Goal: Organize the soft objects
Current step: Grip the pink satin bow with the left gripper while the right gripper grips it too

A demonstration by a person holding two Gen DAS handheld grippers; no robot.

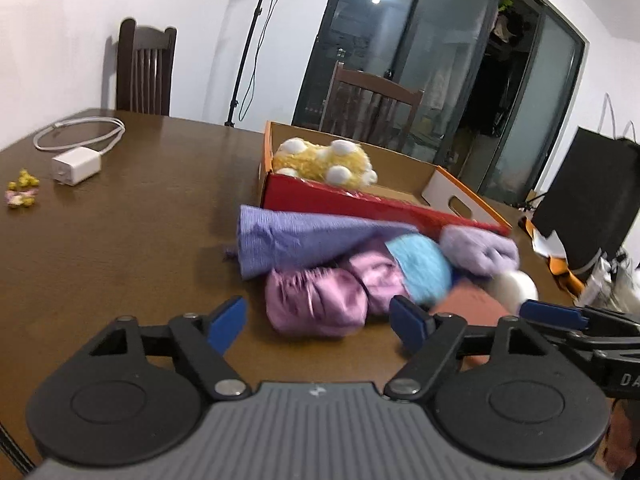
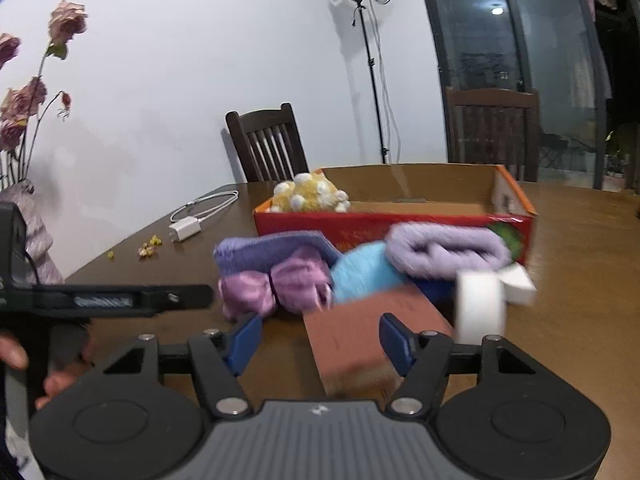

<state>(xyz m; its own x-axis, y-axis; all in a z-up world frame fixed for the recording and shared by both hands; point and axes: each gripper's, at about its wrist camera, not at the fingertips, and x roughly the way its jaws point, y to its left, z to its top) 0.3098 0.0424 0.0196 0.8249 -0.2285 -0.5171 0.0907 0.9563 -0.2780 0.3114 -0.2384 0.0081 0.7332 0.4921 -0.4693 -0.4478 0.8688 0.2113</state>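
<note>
Claws first: the left claw (image 1: 316, 322) stands apart with nothing between its pads, aimed at the pink satin bundle (image 1: 316, 304) lying just ahead on the worktop (image 1: 140, 200). The right claw (image 2: 320, 342) is also apart; the brown block (image 2: 360, 340) lies between its fingers, though I cannot tell whether the pads touch it, so I judge it not gripped.

Soft things sit heaped against the near wall of the red box (image 2: 400, 224): a purple cloth (image 1: 288, 236), a blue ball (image 1: 420, 272), a lilac fuzzy roll (image 2: 444, 252) (all blurred). One yellow plush (image 1: 324, 162) already lies inside the box.

To do this step well, I would bring the left claw low over the pink bundle's middle, close on a thick fold rather than a loose edge, lift clear of the box wall, and keep both claws from crossing.
</note>
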